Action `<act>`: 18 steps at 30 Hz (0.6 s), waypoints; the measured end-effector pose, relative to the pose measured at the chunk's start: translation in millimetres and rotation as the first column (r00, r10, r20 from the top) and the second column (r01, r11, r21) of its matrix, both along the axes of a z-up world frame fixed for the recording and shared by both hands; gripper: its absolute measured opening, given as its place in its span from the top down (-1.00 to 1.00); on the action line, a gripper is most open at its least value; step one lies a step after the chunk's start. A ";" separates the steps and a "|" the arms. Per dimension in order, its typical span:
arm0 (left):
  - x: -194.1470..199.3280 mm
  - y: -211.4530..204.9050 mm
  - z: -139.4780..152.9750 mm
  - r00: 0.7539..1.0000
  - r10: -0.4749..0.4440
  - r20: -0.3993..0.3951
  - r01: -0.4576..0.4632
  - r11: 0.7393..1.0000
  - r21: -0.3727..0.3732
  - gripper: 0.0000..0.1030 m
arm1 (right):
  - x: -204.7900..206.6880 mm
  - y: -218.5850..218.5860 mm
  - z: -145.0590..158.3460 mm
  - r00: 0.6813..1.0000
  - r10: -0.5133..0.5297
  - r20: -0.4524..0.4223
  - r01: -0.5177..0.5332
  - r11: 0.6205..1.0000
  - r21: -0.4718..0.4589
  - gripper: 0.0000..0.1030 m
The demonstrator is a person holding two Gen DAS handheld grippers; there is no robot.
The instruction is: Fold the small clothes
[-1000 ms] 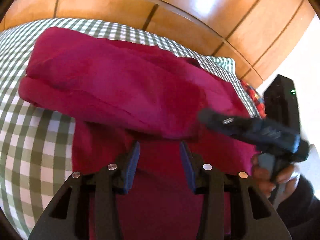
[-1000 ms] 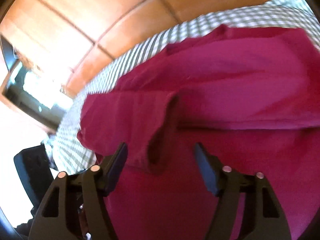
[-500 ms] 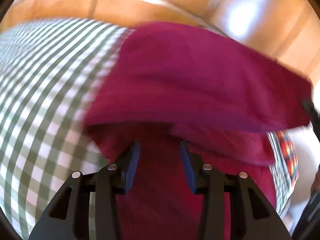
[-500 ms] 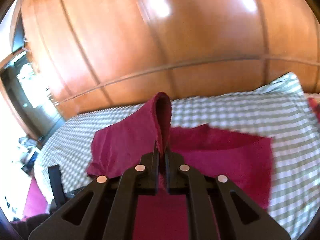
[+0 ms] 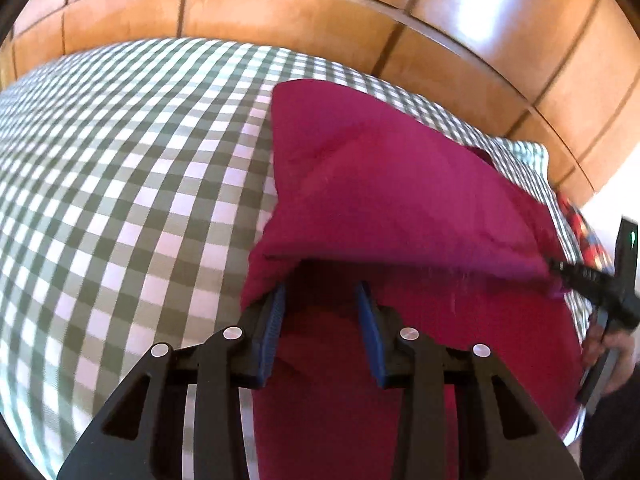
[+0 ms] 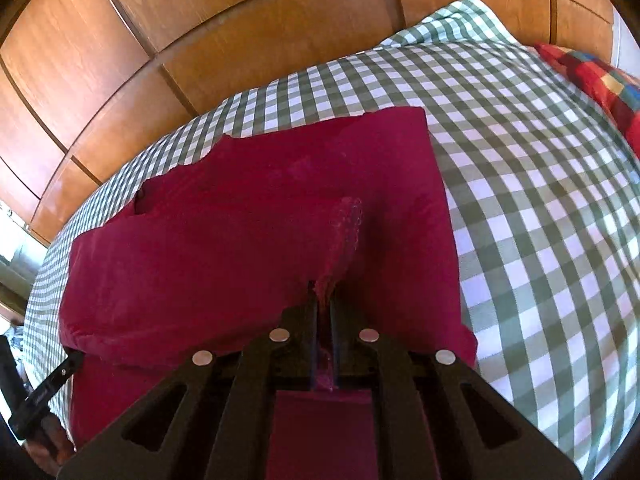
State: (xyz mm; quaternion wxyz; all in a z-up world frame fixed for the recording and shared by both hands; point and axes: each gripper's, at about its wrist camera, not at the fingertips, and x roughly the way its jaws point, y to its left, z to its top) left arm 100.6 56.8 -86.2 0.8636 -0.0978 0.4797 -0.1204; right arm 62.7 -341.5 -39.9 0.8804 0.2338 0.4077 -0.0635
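A dark red garment lies on the green-and-white checked bedspread, partly folded over itself. My left gripper is open, its blue pads just under the folded edge, fabric between and below them. My right gripper is shut on a hemmed edge of the red garment and holds it up over the lower layer. The right gripper also shows at the right edge of the left wrist view, and the left gripper at the lower left of the right wrist view.
A wooden panelled wall stands behind the bed. A red checked pillow or cloth lies at the bed's far right. The bedspread extends to the right of the garment.
My right gripper closed on the garment edge, lifted it, and now carries it lower over the garment. My left gripper stayed open and shifted along the fold.
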 end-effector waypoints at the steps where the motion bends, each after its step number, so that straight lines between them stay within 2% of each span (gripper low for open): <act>1: -5.0 0.2 5.1 1.000 -0.023 0.008 0.023 1.000 -0.014 0.29 | -3.2 3.3 10.4 1.000 0.004 0.021 -0.004 1.000 -0.004 0.92; 2: -8.2 1.3 9.1 0.999 -0.038 0.018 0.039 0.999 -0.026 0.29 | -8.9 3.1 16.0 0.999 0.011 0.036 -0.011 1.000 -0.009 0.92; 5: -14.3 2.7 27.5 0.996 -0.074 0.056 0.078 0.994 -0.072 0.29 | -8.9 -7.0 6.2 1.000 -0.018 -0.025 0.017 0.999 -0.037 0.88; 7: -12.1 1.2 42.6 0.993 -0.072 0.095 0.080 0.993 -0.084 0.29 | -13.7 -14.7 -2.1 1.000 -0.018 -0.026 0.018 1.000 0.002 0.88; 8: -13.3 1.1 47.7 0.992 -0.067 0.108 0.076 0.994 -0.080 0.26 | -18.1 -16.7 -1.8 1.000 -0.024 -0.018 0.024 1.000 0.005 0.74; 9: -9.8 2.4 53.7 0.990 -0.057 0.125 0.067 0.995 -0.073 0.21 | -18.7 -18.6 0.0 0.999 -0.038 -0.011 0.038 0.999 -0.001 0.48; 11: 1.1 8.7 57.8 0.990 -0.021 0.137 0.030 0.998 -0.062 -0.07 | -28.0 -17.5 12.1 0.997 -0.072 0.023 0.072 0.997 -0.035 0.18; 14: 21.6 24.0 52.2 0.994 0.041 0.103 -0.034 0.997 -0.065 -0.08 | -32.8 -1.1 27.4 0.996 -0.050 0.073 0.056 0.995 -0.088 -0.04; 18: 57.8 51.4 31.4 0.989 0.145 0.010 -0.142 0.982 -0.125 -0.08 | -19.0 31.9 33.4 0.995 0.039 0.092 -0.025 0.988 -0.156 -0.06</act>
